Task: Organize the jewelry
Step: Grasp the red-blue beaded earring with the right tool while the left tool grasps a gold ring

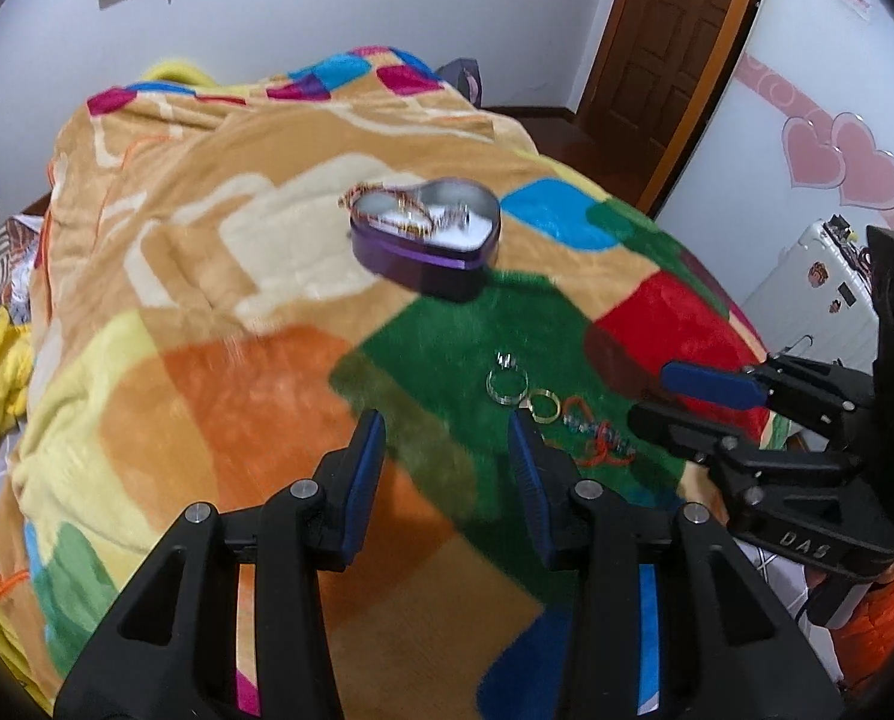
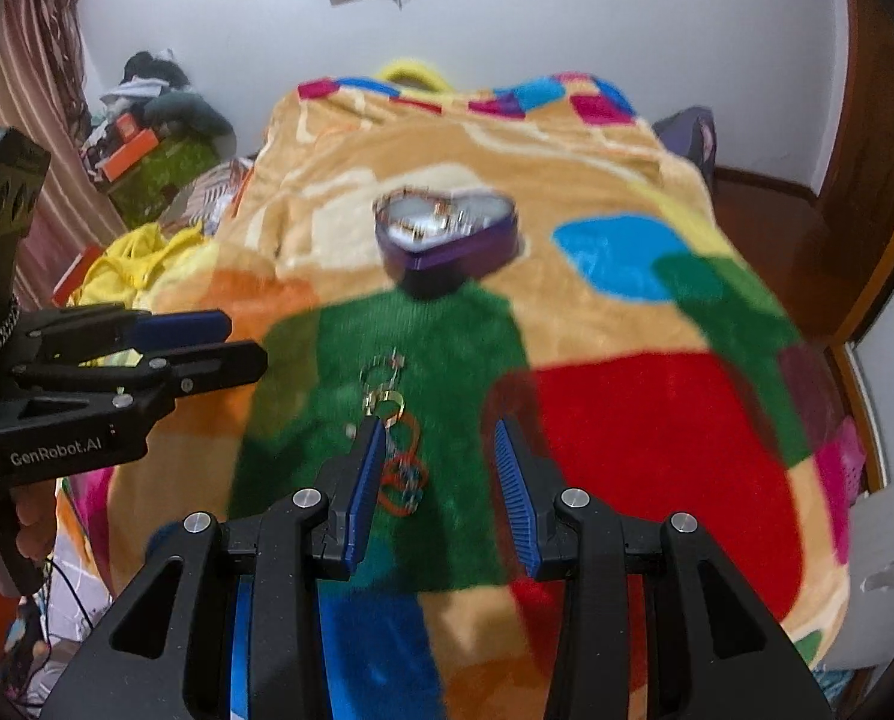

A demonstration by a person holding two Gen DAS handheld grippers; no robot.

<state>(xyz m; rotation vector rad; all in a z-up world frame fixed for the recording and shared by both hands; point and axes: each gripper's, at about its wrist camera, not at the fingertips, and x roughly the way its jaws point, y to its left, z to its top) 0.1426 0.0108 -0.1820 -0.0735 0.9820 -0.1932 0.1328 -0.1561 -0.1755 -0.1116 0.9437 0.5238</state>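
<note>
Gold rings [image 1: 528, 394] lie beyond both parted tongs.

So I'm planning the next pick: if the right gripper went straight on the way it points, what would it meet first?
Probably the green patch of the blanket, just right of the loose rings. The right gripper is open and empty; the heart-shaped tin lies farther along that line. Depth is uncertain.

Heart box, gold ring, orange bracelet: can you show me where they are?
Heart box [image 1: 447, 261]: left wrist view, on its purple side wall.
Gold ring [image 1: 544, 405]: left wrist view, on the band's near edge.
Orange bracelet [image 2: 400, 483]: right wrist view, on the beaded loop on the green patch.
</note>
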